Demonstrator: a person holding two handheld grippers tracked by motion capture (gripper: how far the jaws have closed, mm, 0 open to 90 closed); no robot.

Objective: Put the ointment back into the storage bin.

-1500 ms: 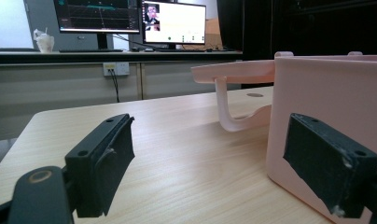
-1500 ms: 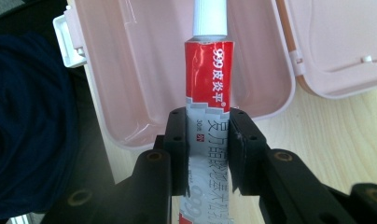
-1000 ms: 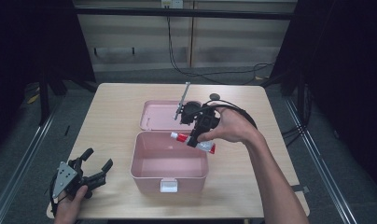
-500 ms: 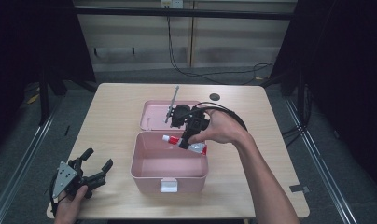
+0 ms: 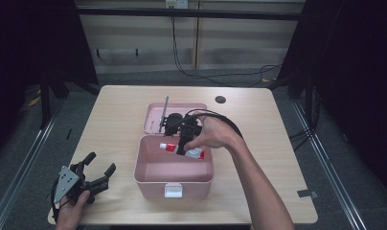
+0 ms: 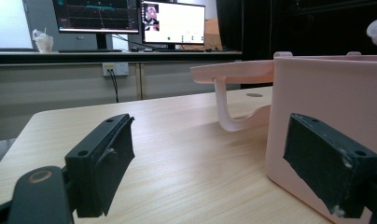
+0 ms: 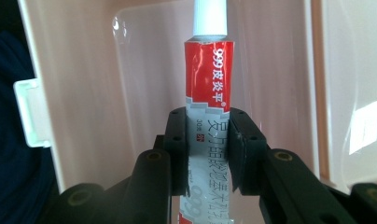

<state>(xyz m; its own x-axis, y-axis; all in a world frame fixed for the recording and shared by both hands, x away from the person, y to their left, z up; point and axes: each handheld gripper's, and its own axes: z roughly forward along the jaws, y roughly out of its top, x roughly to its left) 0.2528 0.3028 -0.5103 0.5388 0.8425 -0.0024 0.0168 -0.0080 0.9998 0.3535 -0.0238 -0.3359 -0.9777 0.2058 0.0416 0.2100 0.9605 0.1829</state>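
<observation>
A pink box (image 5: 148, 172) stands open in the middle of the table, its lid (image 5: 153, 115) lying flat behind it. My right gripper (image 5: 183, 143) hangs over the box's back part, shut on a red and white tube (image 5: 171, 148) that lies level over the opening. In the right gripper view the tube (image 7: 209, 70) points away between the two jaws, white cap farthest, with the box's inner walls (image 7: 107, 79) behind it. My left gripper (image 5: 98, 167) rests open near the table's front left corner, beside the box wall (image 6: 326, 98).
A dark round hole (image 5: 220, 99) marks the tabletop at the back right. A thin grey rod (image 5: 163, 112) stands up from the right gripper over the lid. The gripper's black cable (image 5: 225, 120) loops behind the hand. Monitors (image 6: 130, 18) stand beyond the table.
My right gripper has carried the tube leftward and lower, from over the box's back right edge to over its opening. The left gripper has stayed put.
</observation>
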